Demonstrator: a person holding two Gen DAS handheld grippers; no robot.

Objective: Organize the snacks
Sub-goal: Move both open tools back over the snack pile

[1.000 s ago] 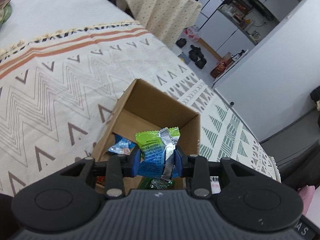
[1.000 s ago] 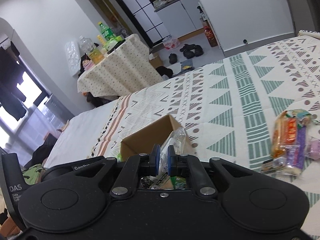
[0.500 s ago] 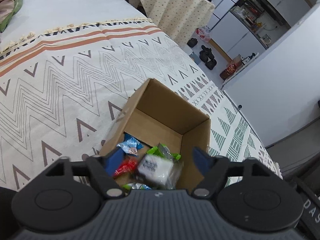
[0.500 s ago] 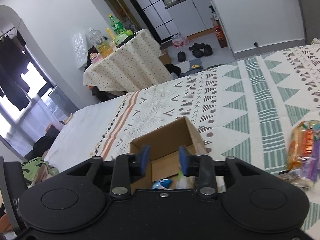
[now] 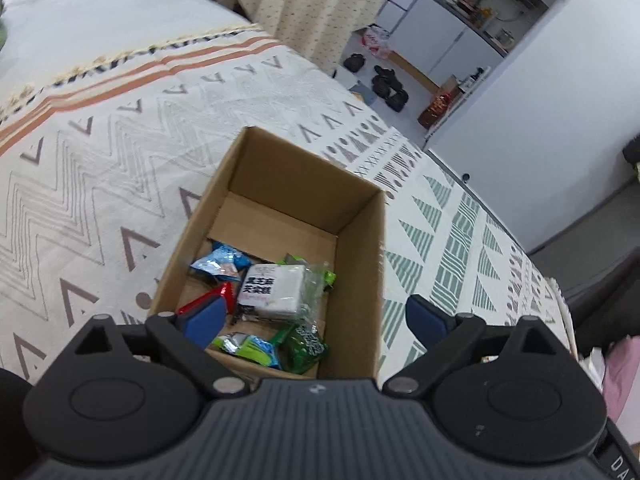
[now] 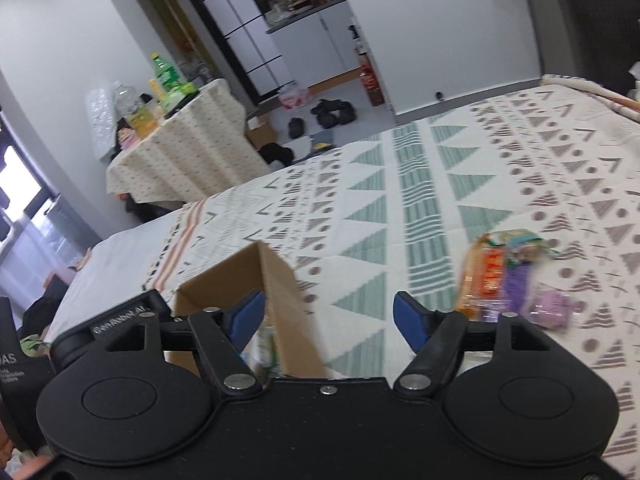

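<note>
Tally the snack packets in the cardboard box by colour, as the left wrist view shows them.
In the cardboard box, some packets overlap, so this counts only those visible:
Blue packet: 1
Red packet: 1
White packet: 1
Green packets: 2
Total: 5

box [image 5: 362, 240], snacks [image 6: 508, 280] on bedspread [image 5: 100, 168]

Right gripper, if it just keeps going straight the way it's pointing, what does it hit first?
Probably the near corner of the cardboard box, which sits between the open fingers of the right gripper; depth is unclear, so it might pass onto the patterned blanket.
</note>
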